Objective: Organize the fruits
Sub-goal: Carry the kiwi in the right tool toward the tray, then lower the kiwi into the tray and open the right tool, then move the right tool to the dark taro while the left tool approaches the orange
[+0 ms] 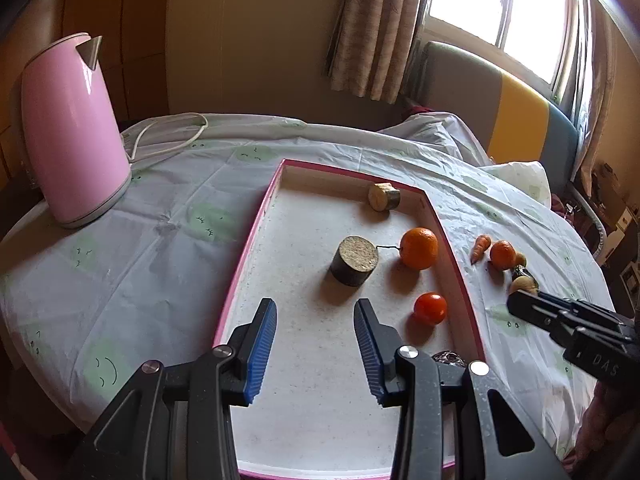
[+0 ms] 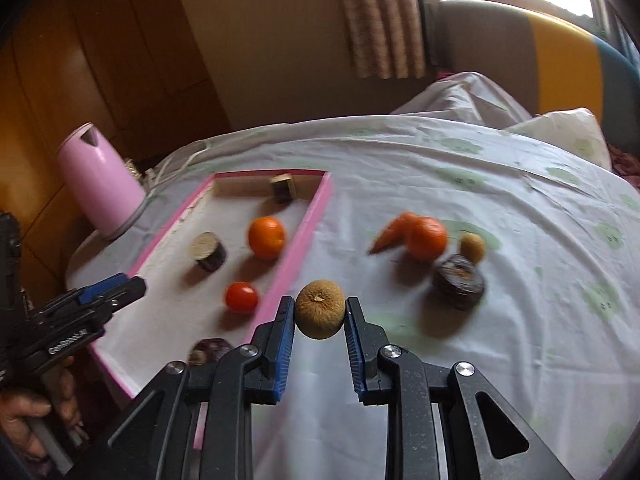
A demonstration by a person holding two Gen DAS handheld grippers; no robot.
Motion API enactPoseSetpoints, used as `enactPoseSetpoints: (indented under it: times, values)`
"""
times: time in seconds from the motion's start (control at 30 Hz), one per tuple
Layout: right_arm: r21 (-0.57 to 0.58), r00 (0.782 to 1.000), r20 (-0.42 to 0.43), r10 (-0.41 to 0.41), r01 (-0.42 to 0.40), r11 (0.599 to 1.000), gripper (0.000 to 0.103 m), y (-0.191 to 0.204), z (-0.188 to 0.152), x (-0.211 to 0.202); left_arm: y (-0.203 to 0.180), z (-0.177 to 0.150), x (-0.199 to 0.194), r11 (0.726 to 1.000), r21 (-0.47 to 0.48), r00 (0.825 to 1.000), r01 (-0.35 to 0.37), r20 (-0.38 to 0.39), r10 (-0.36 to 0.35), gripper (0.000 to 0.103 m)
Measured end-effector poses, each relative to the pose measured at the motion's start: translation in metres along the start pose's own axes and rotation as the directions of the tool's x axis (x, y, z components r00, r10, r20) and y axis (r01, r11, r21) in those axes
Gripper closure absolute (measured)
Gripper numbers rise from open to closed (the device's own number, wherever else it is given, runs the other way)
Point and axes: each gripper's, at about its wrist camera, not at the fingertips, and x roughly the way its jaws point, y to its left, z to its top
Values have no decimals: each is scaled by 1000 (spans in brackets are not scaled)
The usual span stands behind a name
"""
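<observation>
My right gripper [image 2: 320, 312] is shut on a brown kiwi [image 2: 320, 314] and holds it above the tablecloth, just right of the pink-rimmed tray [image 2: 308, 232]. In the tray lie an orange [image 2: 267, 237], a red tomato [image 2: 241, 297] and two short brown cylinders [image 2: 208, 257]. A carrot [image 2: 390, 232], a second orange [image 2: 427, 238], a small kiwi [image 2: 472, 247] and a dark round piece [image 2: 459, 282] lie on the cloth to the right. My left gripper [image 1: 316, 308] hangs open over the tray's near half with nothing between its fingers.
A pink kettle [image 1: 72, 132] with a white cord stands at the table's far left. A purple round thing [image 1: 448, 358] sits at the tray's near right corner. A bed with a padded headboard [image 1: 516, 116] lies beyond the table. A hand [image 2: 24, 420] holds the left gripper.
</observation>
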Motion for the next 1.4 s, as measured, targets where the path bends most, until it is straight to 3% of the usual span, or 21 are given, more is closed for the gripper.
enactPoseSetpoints:
  times: [0.13,0.37,0.63,1.1,1.4]
  values:
    - [-46,994,-72,84,-88,995,78,38,5,30,11,-1,-1,1000,-28,1000,-12,-1,12,62]
    - [-105,989,-127,74,-88,991,77,68,2,65,18,-3,-1,999,-46,1000,-17,-1,16,62]
    - [-79,994,-81,73,-79,994,57,62,0,47,12,-4,-2,999,-34,1000,0,-2,0,62]
    - [110,999,16,-35,33,993,54,-11,-10,-3,-17,-9,-3,998,33,998,55,-20,-54,62]
    - [299,979,6,-205,194,934,40,-92,-27,-23,-48,-14,-4,986,108,991,130,-40,-126,62]
